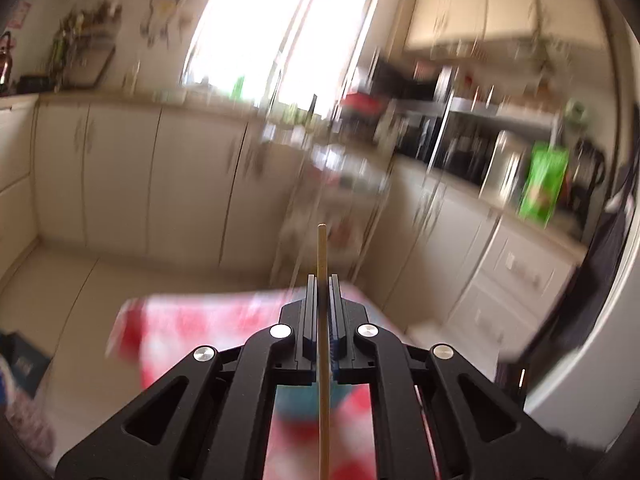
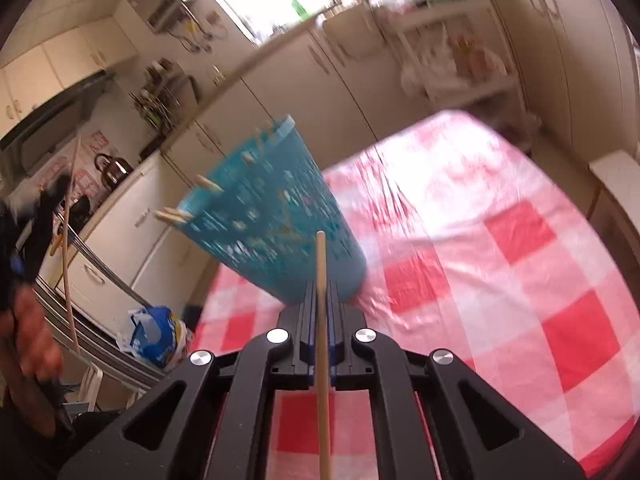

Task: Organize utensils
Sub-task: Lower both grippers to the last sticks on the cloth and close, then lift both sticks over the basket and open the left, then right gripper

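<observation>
1. Left wrist view. The left gripper (image 1: 322, 280) has its jaws closed on a single wooden chopstick (image 1: 322, 320). The stick runs straight up the middle of the picture, between the pads, and its tip projects beyond the fingertips. Below and behind the jaws lies a table under a red-and-white checked tablecloth (image 1: 192, 320), heavily blurred. A patch of blue shows just under the gripper body; what it is cannot be told here. Far off stand pale kitchen cabinets (image 1: 120, 176) and a bright window (image 1: 280, 28).

2. Right wrist view. The right gripper (image 2: 321, 284) is likewise closed tight on a second chopstick (image 2: 321, 320), whose tip stands clear of the fingertips. Just beyond the jaws, on the checked tablecloth (image 2: 500, 240), stands a blue perforated utensil holder (image 2: 272, 216); it appears tilted to the left in this view. Several light chopstick ends (image 2: 172, 216) poke from its rim and wall. At the far left edge, blurred, a hand (image 2: 32, 332) holds the other gripper with its thin stick (image 2: 68, 240). A blue bag (image 2: 154, 336) lies near the floor at left.
</observation>
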`<state>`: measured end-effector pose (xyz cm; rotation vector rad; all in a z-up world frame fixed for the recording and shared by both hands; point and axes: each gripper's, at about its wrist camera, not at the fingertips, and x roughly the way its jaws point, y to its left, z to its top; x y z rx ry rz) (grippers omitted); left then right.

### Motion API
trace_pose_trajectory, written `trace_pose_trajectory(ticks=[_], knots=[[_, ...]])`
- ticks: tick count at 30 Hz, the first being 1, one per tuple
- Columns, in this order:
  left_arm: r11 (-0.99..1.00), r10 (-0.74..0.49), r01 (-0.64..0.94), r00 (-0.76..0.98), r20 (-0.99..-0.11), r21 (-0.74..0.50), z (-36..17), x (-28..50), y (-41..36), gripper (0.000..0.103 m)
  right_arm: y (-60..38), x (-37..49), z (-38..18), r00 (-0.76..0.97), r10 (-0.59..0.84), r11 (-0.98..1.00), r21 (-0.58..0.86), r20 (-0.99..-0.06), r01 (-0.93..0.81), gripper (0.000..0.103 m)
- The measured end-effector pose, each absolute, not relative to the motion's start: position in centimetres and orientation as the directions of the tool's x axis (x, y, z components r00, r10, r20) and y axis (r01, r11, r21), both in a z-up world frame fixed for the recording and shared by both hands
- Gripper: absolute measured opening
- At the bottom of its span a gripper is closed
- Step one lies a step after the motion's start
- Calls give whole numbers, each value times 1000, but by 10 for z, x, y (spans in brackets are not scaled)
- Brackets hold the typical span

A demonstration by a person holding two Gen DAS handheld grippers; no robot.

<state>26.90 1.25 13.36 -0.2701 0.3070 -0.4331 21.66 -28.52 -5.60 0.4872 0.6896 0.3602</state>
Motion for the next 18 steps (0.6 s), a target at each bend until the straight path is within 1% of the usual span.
trace_pose_trajectory(ticks=[1,4,5,7,12,18], knots=[[867,-443,379,884,-151,-323,146,273,7,4,-286,215,-49,742,458,834,526,-489,-168,5],[873,-382,362,924,5,-328,168,294,-18,4,-286,210,-37,791,427,850,493,-439,-186,5],[879,-357,346,934,29,-327,169,304,-23,4,-287,208,-34,805,414,857,481,-426,-186,5],[892,-310,308,949,49,-331,167,323,-36,4,-293,205,-28,826,392,866,466,-406,-182,5],[911,-251,229,968,-20,-344,131,362,-58,4,-310,201,-27,859,342,878,454,-382,-148,6],[936,-240,194,962,-129,-292,92,366,-74,4,-319,201,-23,879,329,872,469,-346,-142,6]])
